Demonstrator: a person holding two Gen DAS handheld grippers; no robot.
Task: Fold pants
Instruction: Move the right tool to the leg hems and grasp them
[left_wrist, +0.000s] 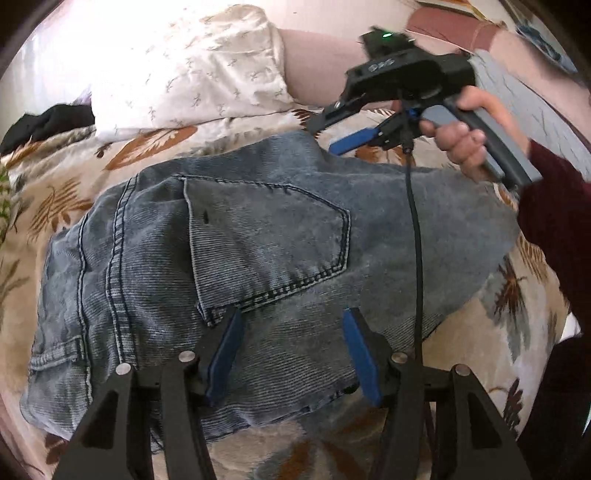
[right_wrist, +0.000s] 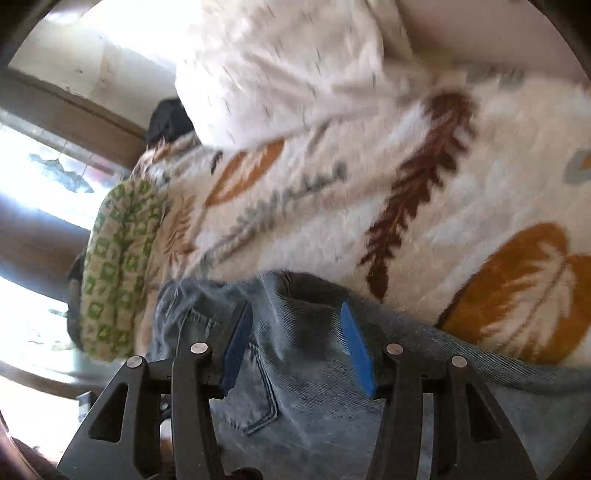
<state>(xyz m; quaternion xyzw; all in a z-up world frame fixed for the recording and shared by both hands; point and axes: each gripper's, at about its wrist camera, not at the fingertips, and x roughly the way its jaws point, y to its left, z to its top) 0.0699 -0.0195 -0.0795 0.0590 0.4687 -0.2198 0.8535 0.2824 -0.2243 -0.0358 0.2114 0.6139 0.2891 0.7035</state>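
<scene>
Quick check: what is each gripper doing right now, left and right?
Left gripper: open above the jeans, holding nothing.
Right gripper: open over the jeans' edge, holding nothing.

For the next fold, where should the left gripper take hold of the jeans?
Probably the near edge of the jeans, just below the left gripper. That edge lies loose on the leaf-print blanket, so one finger could slide under from the near side. The flat pocket panel offers no pinchable ridge.
</scene>
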